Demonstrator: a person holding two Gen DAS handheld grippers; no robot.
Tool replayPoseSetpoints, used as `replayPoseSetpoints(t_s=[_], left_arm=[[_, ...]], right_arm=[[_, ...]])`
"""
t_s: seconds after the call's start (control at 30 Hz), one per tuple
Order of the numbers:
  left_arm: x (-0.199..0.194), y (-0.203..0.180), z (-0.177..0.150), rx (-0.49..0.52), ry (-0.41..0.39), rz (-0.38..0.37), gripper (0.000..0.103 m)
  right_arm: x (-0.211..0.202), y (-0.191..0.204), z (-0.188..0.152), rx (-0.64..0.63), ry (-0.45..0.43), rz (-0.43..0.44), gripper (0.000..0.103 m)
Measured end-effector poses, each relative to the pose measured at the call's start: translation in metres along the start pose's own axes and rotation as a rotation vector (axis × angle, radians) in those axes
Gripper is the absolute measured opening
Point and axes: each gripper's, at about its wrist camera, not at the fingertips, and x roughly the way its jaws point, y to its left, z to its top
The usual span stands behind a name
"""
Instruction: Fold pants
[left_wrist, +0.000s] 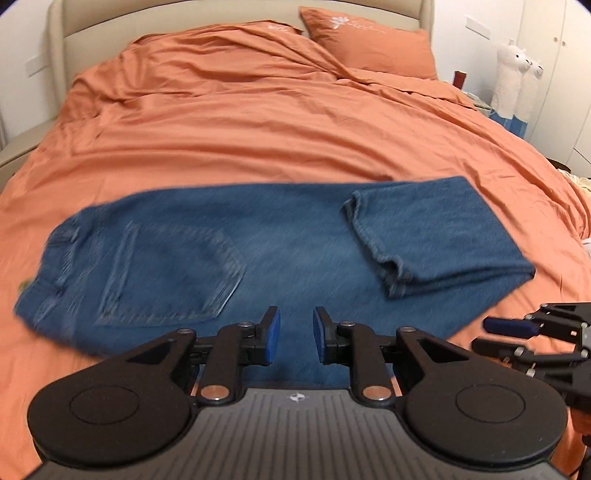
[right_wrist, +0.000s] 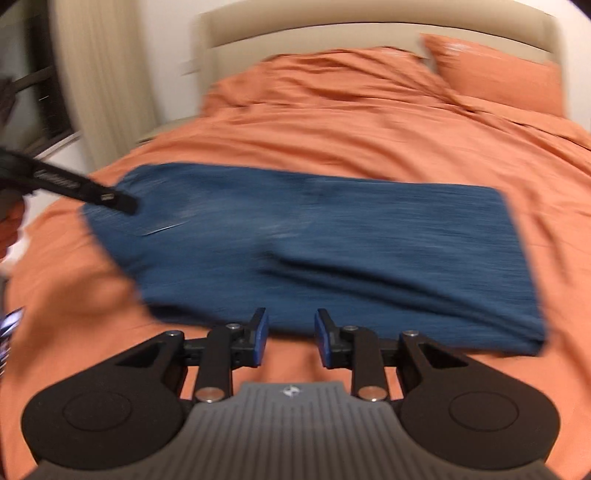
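The folded blue denim pants (left_wrist: 258, 254) lay flat on the orange-covered bed (left_wrist: 258, 122). Near their edge, the left tool (left_wrist: 296, 338) and right tool (right_wrist: 291, 338) stood narrowly parted, both empty.

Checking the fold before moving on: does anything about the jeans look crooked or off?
Yes. The cuff end folded back over the jeans lies at a slant, not square with the legs beneath.
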Motion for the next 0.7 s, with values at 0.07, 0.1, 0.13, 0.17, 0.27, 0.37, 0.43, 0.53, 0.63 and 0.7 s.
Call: replayPoseSetpoints(t_s=[0.07, 0.1, 0.13, 0.17, 0.27, 0.37, 0.43, 0.53, 0.63, 0.7], left_arm=[[-0.001, 0.007, -0.011, -0.021, -0.006, 0.010, 0.025], [-0.001, 0.011, -0.018, -0.039, -0.013, 0.012, 0.025], [0.000, 0.015, -0.023, -0.061, -0.020, 0.012, 0.025], [0.001, 0.020, -0.028, -0.085, -0.028, 0.008, 0.025], [0.001, 0.034, -0.042, -0.153, -0.060, -0.010, 0.025], [0.004, 0.043, -0.053, -0.192, -0.083, -0.028, 0.025], [0.007, 0.048, -0.058, -0.207, -0.086, -0.037, 0.025], [0.011, 0.054, -0.064, -0.233, -0.085, -0.056, 0.025], [0.014, 0.057, -0.066, -0.248, -0.088, -0.075, 0.025], [0.017, 0.056, -0.066, -0.242, -0.087, -0.082, 0.025]], right_arm=[[0.006, 0.030, -0.003, -0.059, 0.008, 0.048, 0.031], [0.009, 0.043, -0.005, -0.090, 0.010, 0.070, 0.033], [0.013, 0.057, -0.007, -0.122, 0.009, 0.087, 0.034], [0.018, 0.068, -0.008, -0.152, 0.011, 0.098, 0.034], [0.037, 0.094, -0.009, -0.226, 0.005, 0.099, 0.034], [0.057, 0.111, -0.006, -0.266, 0.010, 0.097, 0.034], [0.068, 0.119, -0.005, -0.295, -0.003, 0.071, 0.034], [0.082, 0.129, -0.002, -0.326, 0.007, 0.026, 0.018], [0.083, 0.130, -0.003, -0.302, 0.020, 0.018, 0.007], [0.078, 0.132, -0.008, -0.292, 0.018, 0.011, 0.005]])
